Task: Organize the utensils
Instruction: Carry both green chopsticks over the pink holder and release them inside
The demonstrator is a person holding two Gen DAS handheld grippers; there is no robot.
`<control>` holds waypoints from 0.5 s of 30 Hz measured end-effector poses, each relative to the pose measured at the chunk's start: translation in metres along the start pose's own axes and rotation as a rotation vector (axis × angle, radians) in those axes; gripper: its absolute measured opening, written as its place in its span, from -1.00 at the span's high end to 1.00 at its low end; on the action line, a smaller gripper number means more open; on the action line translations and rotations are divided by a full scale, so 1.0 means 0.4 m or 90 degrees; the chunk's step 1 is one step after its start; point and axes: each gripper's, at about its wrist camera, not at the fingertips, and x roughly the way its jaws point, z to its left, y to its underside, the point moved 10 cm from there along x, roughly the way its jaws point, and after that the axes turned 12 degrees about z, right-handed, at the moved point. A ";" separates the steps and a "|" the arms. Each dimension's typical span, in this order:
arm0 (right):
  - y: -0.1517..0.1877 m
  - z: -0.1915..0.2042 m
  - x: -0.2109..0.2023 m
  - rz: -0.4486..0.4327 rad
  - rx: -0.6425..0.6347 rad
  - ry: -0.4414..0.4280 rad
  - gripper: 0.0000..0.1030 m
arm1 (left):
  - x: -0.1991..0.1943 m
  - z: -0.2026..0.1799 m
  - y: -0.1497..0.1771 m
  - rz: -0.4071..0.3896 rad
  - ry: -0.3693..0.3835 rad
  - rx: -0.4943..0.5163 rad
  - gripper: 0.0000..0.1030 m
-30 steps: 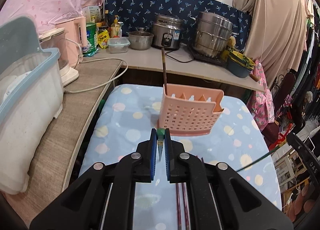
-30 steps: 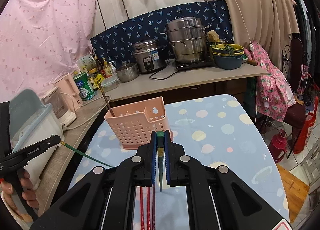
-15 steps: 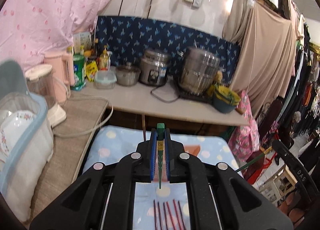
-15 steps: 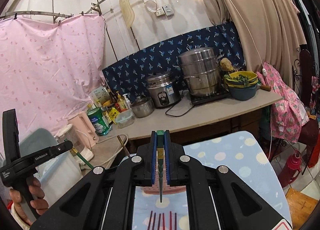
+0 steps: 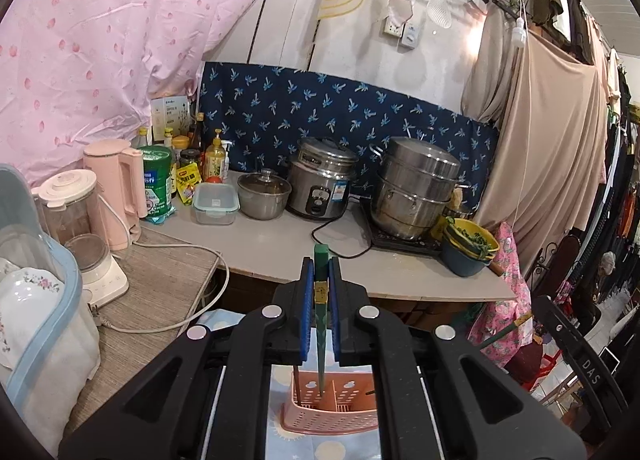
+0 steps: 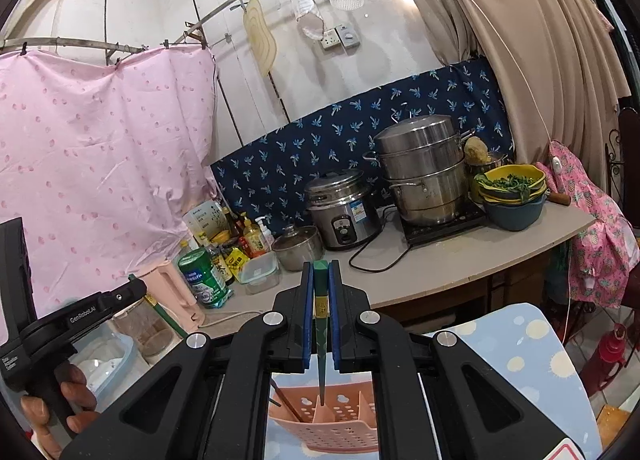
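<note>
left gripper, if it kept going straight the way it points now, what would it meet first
Probably the counter edge just past the left gripper, which is shut on a green chopstick. The pink basket sits below that line, under the chopstick's tip. Depth is hard to judge in this view.

Blue dotted desk [image 6: 532, 344] carries pink slotted basket [image 6: 340, 424]; grey desk [image 5: 280, 240] behind bears rice cooker [image 5: 322, 180], steamer pot [image 5: 416, 188]

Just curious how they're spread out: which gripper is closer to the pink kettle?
Left. The left gripper hangs just in front of the pink kettle; the right gripper sits farther out, on the side away from it.
</note>
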 end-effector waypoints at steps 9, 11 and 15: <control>0.131 -0.071 0.151 0.087 0.021 0.018 0.87 | 0.140 0.039 0.097 0.062 -0.011 -0.006 0.86; 0.152 -0.078 0.174 0.100 0.024 0.020 0.87 | 0.166 0.045 0.120 0.077 -0.011 -0.007 0.86; 0.188 -0.097 0.200 0.121 0.030 0.025 0.87 | 0.205 0.053 0.158 0.102 -0.015 -0.005 0.86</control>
